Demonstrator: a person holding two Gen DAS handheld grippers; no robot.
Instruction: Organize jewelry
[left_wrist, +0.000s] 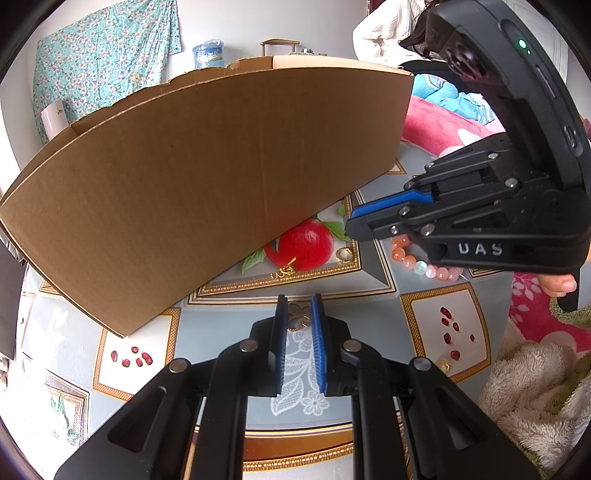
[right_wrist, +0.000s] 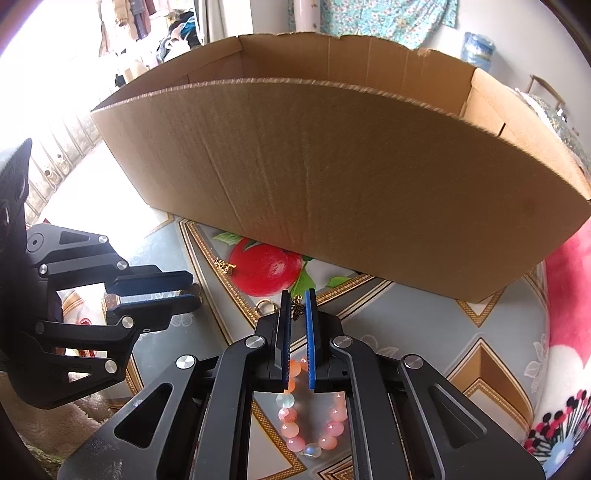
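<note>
In the right wrist view my right gripper (right_wrist: 297, 295) is shut on a small bronze butterfly charm (right_wrist: 296, 308) low over the patterned tablecloth. A pink and orange bead bracelet (right_wrist: 306, 417) lies under that gripper and also shows in the left wrist view (left_wrist: 424, 266). My left gripper (left_wrist: 298, 301) hangs in front of the cardboard box (left_wrist: 221, 166), with its jaws narrow on a small bronze and silver ornament (left_wrist: 298, 316). On the printed red fruit lie a gold earring (left_wrist: 284, 271) and, to its right, a ring (left_wrist: 344, 254).
The tall box (right_wrist: 332, 184) is open-topped and fills the far side of the table; its inside is hidden. A fluffy blanket (left_wrist: 535, 387) lies at the right edge and pink bedding (right_wrist: 569, 295) beyond it. A thumb (left_wrist: 557, 284) shows under the right gripper's body.
</note>
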